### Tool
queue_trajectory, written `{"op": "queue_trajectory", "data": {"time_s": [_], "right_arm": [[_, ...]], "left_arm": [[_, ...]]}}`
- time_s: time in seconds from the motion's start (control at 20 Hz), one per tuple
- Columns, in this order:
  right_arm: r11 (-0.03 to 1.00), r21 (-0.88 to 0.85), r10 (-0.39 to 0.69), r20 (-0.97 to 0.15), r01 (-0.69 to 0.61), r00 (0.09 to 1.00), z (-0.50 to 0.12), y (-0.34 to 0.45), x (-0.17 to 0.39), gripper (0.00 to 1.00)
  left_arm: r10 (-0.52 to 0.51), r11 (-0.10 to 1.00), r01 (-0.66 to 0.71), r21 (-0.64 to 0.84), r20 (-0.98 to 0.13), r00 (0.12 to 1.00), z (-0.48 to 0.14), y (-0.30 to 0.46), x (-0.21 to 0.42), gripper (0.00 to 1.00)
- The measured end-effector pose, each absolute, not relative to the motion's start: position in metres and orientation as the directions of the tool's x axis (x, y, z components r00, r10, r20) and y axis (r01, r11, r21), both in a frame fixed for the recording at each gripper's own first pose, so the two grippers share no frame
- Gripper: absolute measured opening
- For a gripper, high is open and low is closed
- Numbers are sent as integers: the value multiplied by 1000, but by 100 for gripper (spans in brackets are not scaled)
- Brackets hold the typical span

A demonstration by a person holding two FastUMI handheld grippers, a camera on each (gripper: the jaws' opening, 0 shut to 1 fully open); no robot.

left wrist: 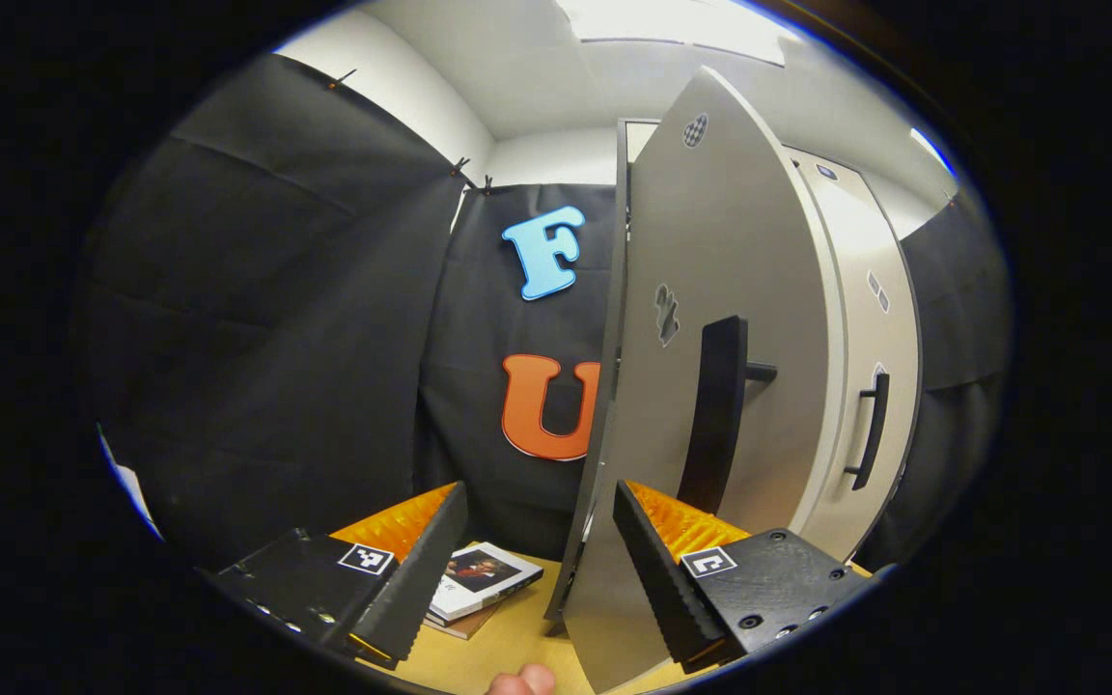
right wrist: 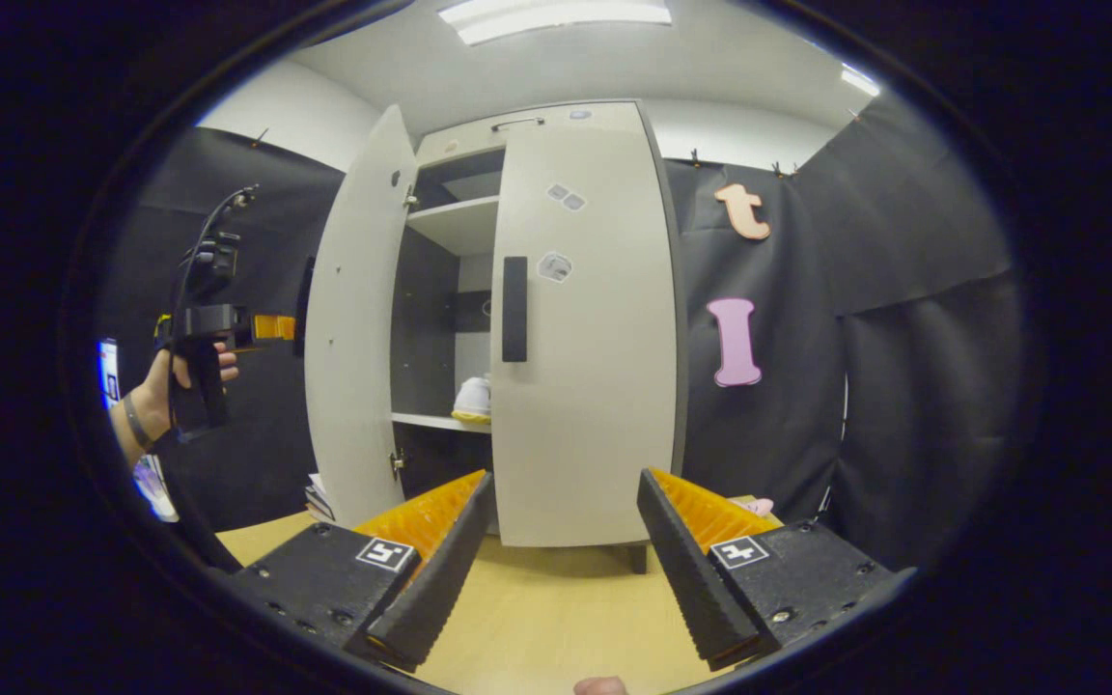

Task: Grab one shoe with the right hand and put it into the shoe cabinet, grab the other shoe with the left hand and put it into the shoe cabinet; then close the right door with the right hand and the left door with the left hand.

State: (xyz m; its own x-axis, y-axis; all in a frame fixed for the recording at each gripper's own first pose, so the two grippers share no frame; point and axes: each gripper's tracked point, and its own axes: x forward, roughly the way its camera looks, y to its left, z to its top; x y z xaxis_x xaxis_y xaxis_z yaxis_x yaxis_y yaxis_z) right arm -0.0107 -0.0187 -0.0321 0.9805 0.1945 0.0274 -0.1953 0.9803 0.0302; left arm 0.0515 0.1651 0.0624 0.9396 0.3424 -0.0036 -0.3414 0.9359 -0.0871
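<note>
In the left gripper view, the left gripper (left wrist: pixel 539 541) has its jaws wide apart with nothing clamped; the lower edge of the shoe cabinet's left door (left wrist: pixel 710 319) stands between the two fingers, and whether either finger touches it cannot be told. That door is open, seen nearly edge-on, with its dark vertical handle (left wrist: pixel 715 415) just above the right-side finger. Left of the door's foot, a small stack of books (left wrist: pixel 479 579) lies on the wooden table (left wrist: pixel 517 642). Past the open door, the right door (left wrist: pixel 870 386) lies flat against the cabinet front, carrying its own dark handle (left wrist: pixel 871 430).

In the right gripper view, the right gripper (right wrist: pixel 566 541) hangs over the table (right wrist: pixel 556 618) in front of the shoe cabinet (right wrist: pixel 517 125), jaws spread and holding nothing. Straight ahead, the right door (right wrist: pixel 585 405) is closed, its handle (right wrist: pixel 514 309) near its left edge. The left door (right wrist: pixel 353 319) swings outward, baring the shelves. A white shoe (right wrist: pixel 474 398) sits on the middle shelf (right wrist: pixel 435 422), half hidden behind the right door's edge; a second shoe cannot be made out. Left of the open door, a hand (right wrist: pixel 165 391) grips the other gripper (right wrist: pixel 208 319), whose fingertips lie beside the door's outer face.
</note>
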Motion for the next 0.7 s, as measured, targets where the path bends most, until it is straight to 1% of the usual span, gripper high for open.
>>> {"op": "queue_trajectory", "data": {"time_s": [0.1,0.25,0.35,0.4,0.45,0.5,0.7], "right_arm": [[983,38,180,25,-181,983,-33,-26,-8,96],[986,49,156,23,-157,988,-35,-36,-7,97],[990,52,132,24,-133,991,-36,-44,-11,96],[991,53,122,21,-123,992,-38,-46,-13,96],[992,54,110,19,-110,994,-40,-50,-16,93],[994,55,97,18,-97,995,-41,-55,-18,96],[996,72,52,0,-52,999,-49,-72,-20,96]], "left_arm": [[324,941,-323,-102,-6,946,61,150,59,92],[247,959,-248,-136,-20,969,57,117,79,92],[211,969,-211,-132,-7,977,58,100,96,93],[200,972,-199,-125,-5,980,57,92,102,93],[186,975,-186,-118,-8,982,55,84,111,93],[174,978,-175,-114,-14,985,52,77,116,93],[165,980,-169,-106,-47,985,36,65,109,93]]}}
